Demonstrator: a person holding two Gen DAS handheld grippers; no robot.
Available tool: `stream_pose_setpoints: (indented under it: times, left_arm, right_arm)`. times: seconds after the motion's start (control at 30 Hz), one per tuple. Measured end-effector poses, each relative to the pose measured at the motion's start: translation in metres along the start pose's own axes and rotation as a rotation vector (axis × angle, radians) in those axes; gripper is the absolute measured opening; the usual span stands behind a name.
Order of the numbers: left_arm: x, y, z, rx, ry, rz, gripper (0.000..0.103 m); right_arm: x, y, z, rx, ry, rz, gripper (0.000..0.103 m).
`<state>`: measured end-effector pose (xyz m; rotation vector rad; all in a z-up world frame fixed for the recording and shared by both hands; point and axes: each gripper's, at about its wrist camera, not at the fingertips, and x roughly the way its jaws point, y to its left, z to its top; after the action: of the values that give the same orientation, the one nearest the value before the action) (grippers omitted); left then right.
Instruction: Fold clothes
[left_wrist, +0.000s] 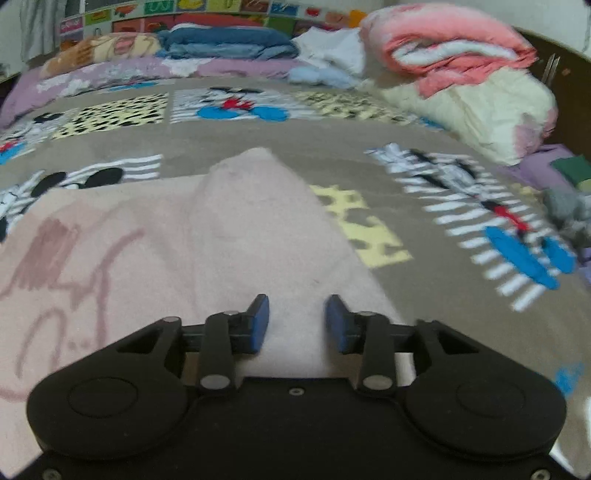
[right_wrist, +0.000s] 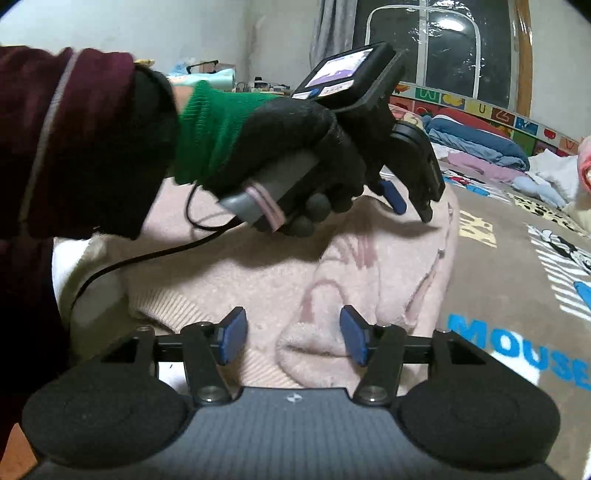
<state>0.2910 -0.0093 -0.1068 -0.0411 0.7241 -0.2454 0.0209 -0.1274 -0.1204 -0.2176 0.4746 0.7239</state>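
Observation:
A pale pink fleece sweater (left_wrist: 155, 251) with a darker pink drawing lies on the bed; one sleeve (left_wrist: 258, 206) lies folded over it. It also shows in the right wrist view (right_wrist: 258, 273), ribbed hem toward me. My left gripper (left_wrist: 297, 321) is open just above the sleeve, holding nothing. In the right wrist view the left gripper (right_wrist: 410, 201), held by a black-gloved hand (right_wrist: 295, 147), hovers over the sweater's far part. My right gripper (right_wrist: 293, 334) is open, its blue pads either side of a rolled cuff (right_wrist: 314, 347).
A brown Mickey Mouse bedspread (left_wrist: 332, 147) covers the bed. Folded pink and cream blankets (left_wrist: 461, 74) are stacked at the far right, blue bedding (left_wrist: 225, 44) at the back, small clothes (left_wrist: 565, 192) at the right edge. A cable (right_wrist: 122, 266) trails from the left gripper.

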Motion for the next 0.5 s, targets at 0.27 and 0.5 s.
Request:
stream_pose_setpoints:
  times: [0.27, 0.5]
  left_arm:
    - [0.020, 0.012, 0.040, -0.007, -0.018, 0.030, 0.035]
    - [0.088, 0.018, 0.078, 0.033, 0.103, 0.161, 0.041]
  right_arm:
    - [0.001, 0.000, -0.001, 0.022, -0.015, 0.018, 0.061]
    - [0.002, -0.001, -0.001, 0.030, -0.015, 0.034, 0.064]
